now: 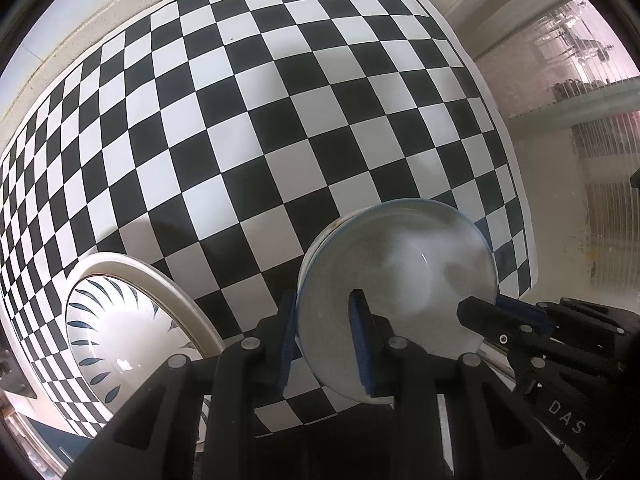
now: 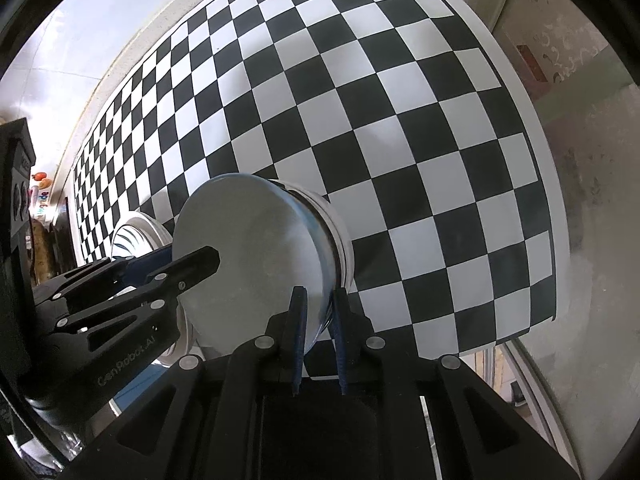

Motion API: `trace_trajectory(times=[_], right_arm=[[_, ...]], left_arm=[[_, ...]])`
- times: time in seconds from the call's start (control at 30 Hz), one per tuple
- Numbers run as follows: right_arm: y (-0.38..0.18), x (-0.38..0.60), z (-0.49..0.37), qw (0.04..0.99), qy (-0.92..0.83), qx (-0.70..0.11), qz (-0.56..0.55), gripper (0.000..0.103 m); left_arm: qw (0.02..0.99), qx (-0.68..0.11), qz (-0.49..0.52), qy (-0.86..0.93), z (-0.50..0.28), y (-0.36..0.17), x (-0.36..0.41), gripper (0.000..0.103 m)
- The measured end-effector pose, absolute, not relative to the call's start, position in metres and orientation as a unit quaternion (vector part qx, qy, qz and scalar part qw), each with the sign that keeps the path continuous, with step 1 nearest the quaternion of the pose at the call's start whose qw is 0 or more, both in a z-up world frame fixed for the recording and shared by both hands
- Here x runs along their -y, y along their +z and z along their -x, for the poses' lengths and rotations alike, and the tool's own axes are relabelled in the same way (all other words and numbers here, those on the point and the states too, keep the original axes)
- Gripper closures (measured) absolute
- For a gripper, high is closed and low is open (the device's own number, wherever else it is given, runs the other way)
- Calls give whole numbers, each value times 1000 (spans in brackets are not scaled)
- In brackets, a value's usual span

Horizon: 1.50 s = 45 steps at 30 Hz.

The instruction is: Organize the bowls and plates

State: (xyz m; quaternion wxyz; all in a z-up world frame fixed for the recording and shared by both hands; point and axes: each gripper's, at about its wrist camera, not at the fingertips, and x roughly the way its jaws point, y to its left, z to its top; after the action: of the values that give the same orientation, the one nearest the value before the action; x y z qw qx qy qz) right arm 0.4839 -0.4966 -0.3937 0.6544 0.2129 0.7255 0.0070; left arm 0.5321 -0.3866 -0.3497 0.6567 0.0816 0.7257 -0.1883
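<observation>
The white bowl (image 1: pixel 396 292) is held tilted over the checkered mat (image 1: pixel 240 140), with both tools closed on its rim: the left gripper (image 1: pixel 324 340) at 7 o'clock, the right gripper (image 2: pixel 318 344) at 4 o'clock (left view). It seems a carrying step; next I would bring it toward the patterned plate (image 1: pixel 120 320) at 9 o'clock, level and slowly.

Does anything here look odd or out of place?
Only the bowl: it is tipped, lifted off the checkered mat, with both grippers, left and right, pinching its rim from opposite sides. The patterned plate sits normally. No spills or damage show.
</observation>
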Motion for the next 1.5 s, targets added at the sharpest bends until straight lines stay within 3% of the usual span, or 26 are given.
trace_trajectory(times=[0.33, 1.0, 1.5], right_arm=[[-384, 494, -481, 672, -4, -713, -198, 89], [-221, 466, -406, 780, -19, -612, -126, 89], [-179, 444, -355, 800, -53, -590, -89, 89]], left_arm=[[683, -701, -89, -187, -524, -326, 381, 79], [755, -605, -101, -231, -469, -186, 344, 79], [774, -570, -119, -248, -432, -147, 330, 79]])
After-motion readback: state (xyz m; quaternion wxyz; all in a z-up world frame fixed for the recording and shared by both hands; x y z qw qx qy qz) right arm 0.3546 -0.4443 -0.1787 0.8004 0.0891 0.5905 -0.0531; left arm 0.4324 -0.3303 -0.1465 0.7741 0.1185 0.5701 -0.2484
